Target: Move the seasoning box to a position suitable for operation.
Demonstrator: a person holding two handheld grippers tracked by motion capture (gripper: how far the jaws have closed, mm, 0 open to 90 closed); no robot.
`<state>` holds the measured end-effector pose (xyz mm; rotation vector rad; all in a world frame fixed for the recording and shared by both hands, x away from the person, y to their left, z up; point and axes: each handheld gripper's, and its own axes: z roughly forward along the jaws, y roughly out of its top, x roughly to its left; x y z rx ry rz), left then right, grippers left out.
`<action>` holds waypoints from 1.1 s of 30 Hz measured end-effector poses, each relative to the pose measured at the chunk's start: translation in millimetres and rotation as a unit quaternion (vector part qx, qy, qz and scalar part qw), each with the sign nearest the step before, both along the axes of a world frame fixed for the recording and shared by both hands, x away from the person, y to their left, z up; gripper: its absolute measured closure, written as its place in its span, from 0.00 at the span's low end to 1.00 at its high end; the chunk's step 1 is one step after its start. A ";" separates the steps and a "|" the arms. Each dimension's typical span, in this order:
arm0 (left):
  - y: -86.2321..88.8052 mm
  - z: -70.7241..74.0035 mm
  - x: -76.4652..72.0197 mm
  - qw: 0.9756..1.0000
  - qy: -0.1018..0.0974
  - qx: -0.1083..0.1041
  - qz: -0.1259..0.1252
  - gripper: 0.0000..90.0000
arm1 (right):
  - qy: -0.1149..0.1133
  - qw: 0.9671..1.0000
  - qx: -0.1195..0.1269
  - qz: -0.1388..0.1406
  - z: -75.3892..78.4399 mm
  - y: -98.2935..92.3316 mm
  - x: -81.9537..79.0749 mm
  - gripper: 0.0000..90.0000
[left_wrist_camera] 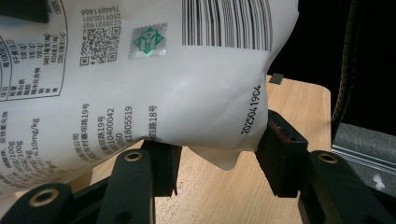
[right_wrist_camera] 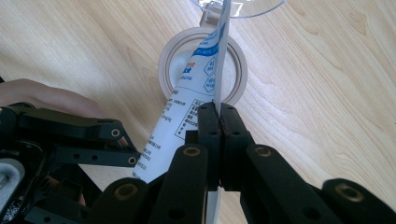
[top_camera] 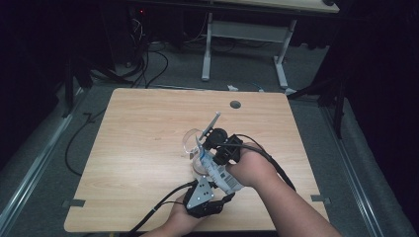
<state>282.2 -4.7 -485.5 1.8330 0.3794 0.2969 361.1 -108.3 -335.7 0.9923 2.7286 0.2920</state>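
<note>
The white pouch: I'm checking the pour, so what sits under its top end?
Under the white pouch a round cup stands on the table. The pouch hides most of the cup's inside.

Pouch print cut off; bowl contents hidden.

A white plastic pouch printed with blue panels, black text, a barcode and a green seal is held above the light wooden table, near its middle. Its bulging lower end sits between the left gripper's jaws, and its flat upper edge is pinched in the right gripper. Directly beneath its top end stands a round clear plastic cup with a pale rim, upright on the table.
</note>
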 end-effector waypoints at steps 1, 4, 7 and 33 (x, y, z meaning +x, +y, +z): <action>-0.2 -0.1 -0.3 1.000 0.000 0.000 0.000 0.60 | 0.001 1.000 0.000 0.004 -0.3 0.2 -0.1 0.99; -0.2 0.0 -0.5 1.000 0.000 -0.001 -0.001 0.60 | 0.004 1.000 -0.002 0.007 -0.4 0.4 -0.2 0.99; 0.0 0.5 -0.8 1.000 -0.001 -0.001 -0.001 0.60 | 0.003 1.000 -0.004 0.013 0.2 0.6 -0.2 0.99; 0.8 2.1 0.3 1.000 0.004 -0.009 0.000 0.60 | 0.003 1.000 0.005 0.009 1.4 0.8 1.2 0.99</action>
